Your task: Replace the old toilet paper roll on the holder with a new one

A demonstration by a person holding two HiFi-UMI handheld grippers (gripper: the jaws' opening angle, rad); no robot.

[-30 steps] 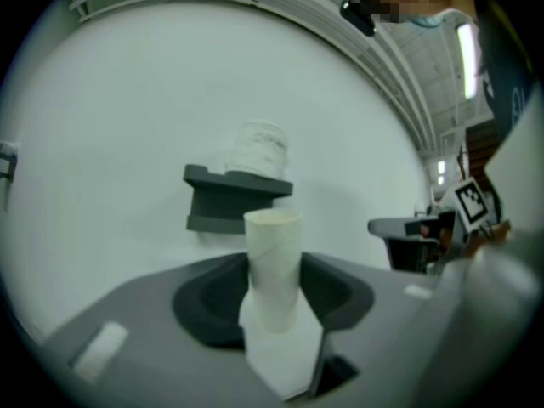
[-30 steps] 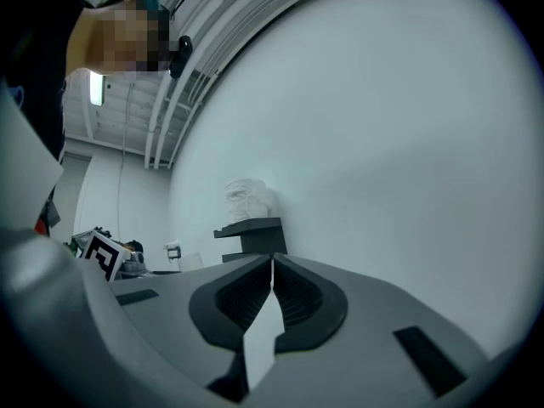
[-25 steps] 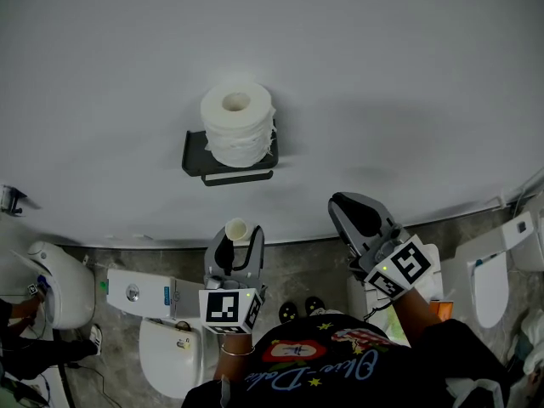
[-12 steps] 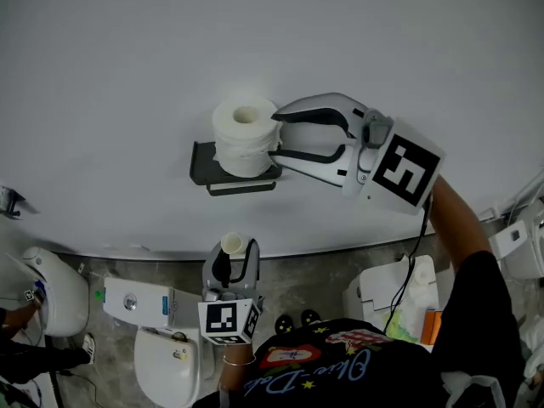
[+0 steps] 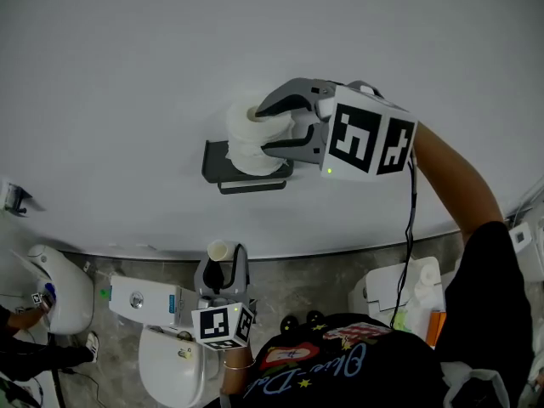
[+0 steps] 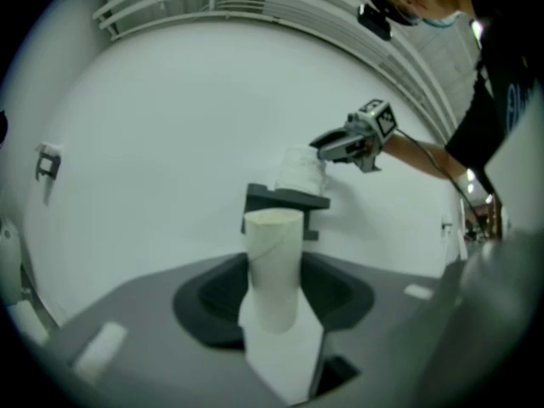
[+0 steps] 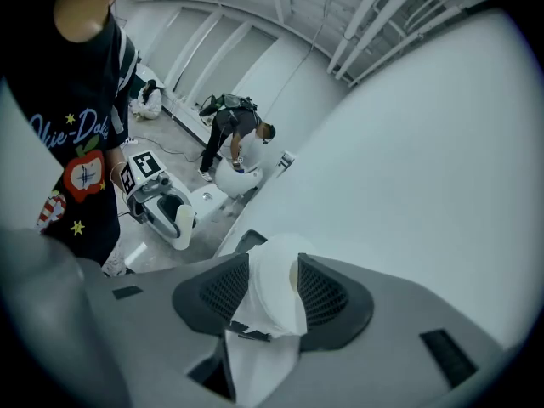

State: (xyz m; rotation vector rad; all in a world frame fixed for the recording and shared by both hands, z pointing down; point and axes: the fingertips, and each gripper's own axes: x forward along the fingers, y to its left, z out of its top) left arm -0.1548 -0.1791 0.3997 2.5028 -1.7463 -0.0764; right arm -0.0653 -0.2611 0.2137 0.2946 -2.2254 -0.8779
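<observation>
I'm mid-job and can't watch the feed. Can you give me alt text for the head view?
The right gripper, its jaws just opening wide, straddles the toilet paper roll on the black wall holder, not visibly squeezing it. Lower in the picture, the left gripper holds an empty cardboard tube.

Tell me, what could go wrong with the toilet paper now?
1. The right hand-held gripper has just been opening its jaws, and they sit around the toilet paper roll. The roll only stands on the holder, so a nudge might tip it off.
2. The roll looks soft and rumpled. A hard squeeze could crush it.
3. The left hand-held gripper holds the cardboard tube. If its grip loosens, the tube would probably fall.
</observation>
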